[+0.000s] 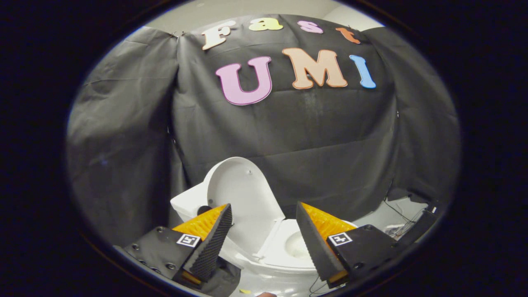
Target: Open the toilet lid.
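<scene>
Trouble is possible — the raised white oval plastic toilet lid (241, 198), if bumped by the wide-spread, empty gripper (264, 214) before it, could be knocked shut.

My gripper (264, 214) has its fingers spread wide, toilet bowl (288, 247) between them, lid (243, 202) standing up at 11 o'clock, cistern (187, 202) behind it.

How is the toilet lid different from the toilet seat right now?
The toilet lid stands up, leaning back toward the tank; the toilet seat lies flat on the bowl. The lid is one solid oval; the seat has a hole in its middle. Both are white, joined at the back. The gripper is open, its fingers either side of them, touching neither.
</scene>
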`<state>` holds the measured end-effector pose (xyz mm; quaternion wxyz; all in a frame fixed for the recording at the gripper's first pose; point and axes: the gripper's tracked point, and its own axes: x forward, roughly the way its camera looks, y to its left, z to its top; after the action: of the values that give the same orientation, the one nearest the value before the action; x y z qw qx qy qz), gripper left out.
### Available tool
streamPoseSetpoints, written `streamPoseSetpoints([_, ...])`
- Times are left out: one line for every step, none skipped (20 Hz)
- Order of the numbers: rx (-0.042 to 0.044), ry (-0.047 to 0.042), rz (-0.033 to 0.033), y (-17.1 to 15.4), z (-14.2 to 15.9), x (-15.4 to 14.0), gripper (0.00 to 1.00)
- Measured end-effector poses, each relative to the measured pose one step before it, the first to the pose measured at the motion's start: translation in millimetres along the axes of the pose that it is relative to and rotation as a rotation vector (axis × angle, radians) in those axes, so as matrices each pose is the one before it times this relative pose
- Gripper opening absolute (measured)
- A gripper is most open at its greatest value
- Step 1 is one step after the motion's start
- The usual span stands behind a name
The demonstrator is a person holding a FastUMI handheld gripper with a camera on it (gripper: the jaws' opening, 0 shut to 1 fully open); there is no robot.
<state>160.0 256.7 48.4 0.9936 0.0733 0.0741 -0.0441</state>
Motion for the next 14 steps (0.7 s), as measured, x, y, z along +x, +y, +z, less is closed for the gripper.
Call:
streamPoseSetpoints([-0.00310, -0.00537, 0.00756, -6.74, 1.12, 0.51, 0.97])
streamPoseSetpoints([-0.02070, -0.00216, 0.00846, -6.95, 0.90, -1.21, 0.97])
streamPoseSetpoints([-0.03046, -0.00311, -0.00120, -10.47, -0.41, -1.71, 0.97])
streamPoseSetpoints([-0.02647, -0.00334, -0.00836, -13.04, 0.00, -2.38, 0.97])
streamPoseSetpoints([-0.01872, -0.00173, 0.00055, -10.81, -1.96, -1.43, 0.97])
streamPoseSetpoints([-0.01540, 0.00513, 0.00968, -7.51, -2.04, -2.66, 0.97])
streamPoseSetpoints([-0.02287, 0.00510, 0.00028, -8.54, -4.12, -0.61, 0.97])
streamPoseSetpoints([-0.01934, 0.00079, -0.01383, -12.47, -1.70, -3.21, 0.97])
streamPoseSetpoints([-0.02033, 0.01435, -0.00924, -11.31, -5.69, -1.17, 0.97])
streamPoseSetpoints([-0.01699, 0.01081, 0.00737, -5.32, -4.06, -0.95, 0.97])
streamPoseSetpoints([-0.01637, 0.01076, 0.00363, -3.97, -2.71, 0.13, 0.97])
streamPoseSetpoints([-0.01328, 0.00432, 0.00768, -4.64, -3.01, -1.76, 0.97])
streamPoseSetpoints([-0.00931, -0.00089, 0.01289, -4.01, -1.85, -2.02, 0.97])
streamPoseSetpoints([0.00200, -0.01329, 0.01823, -1.26, -1.57, -3.86, 0.97])
